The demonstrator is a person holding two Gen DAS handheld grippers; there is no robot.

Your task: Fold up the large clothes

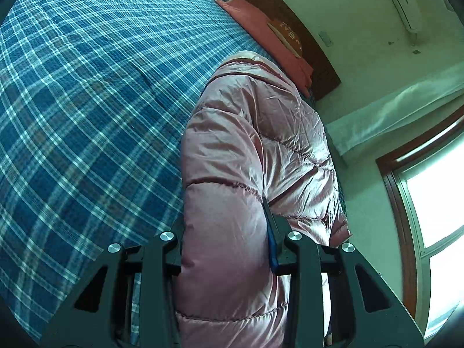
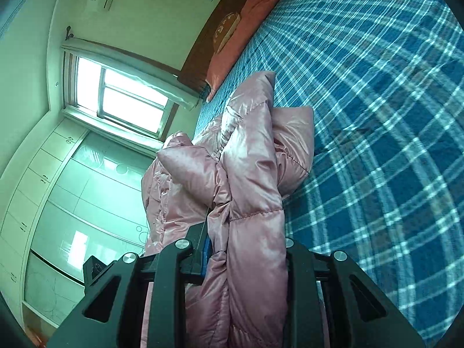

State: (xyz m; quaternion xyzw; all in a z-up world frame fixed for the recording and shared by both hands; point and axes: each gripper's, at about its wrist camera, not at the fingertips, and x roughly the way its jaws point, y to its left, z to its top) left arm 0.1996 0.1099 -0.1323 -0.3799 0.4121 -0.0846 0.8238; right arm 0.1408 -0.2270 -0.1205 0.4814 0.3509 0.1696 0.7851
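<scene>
The bed (image 1: pixel 87 101), covered with a blue checked sheet, fills most of both views, with a pink pillow (image 1: pixel 261 29) at its head. Above the sheet hangs the pink padded jacket (image 1: pixel 232 174), lifted between the two claws and bunched in thick puffy folds. It looks bulky but light, very soft, and its shiny cloth is probably slippery, so I think a deep bite on a quilted seam or hem is safer than on the smooth panel. The left gripper (image 1: pixel 226 232) pinches a thick fold of it. The right gripper (image 2: pixel 246 249) also presses on a bundle of the jacket.
</scene>
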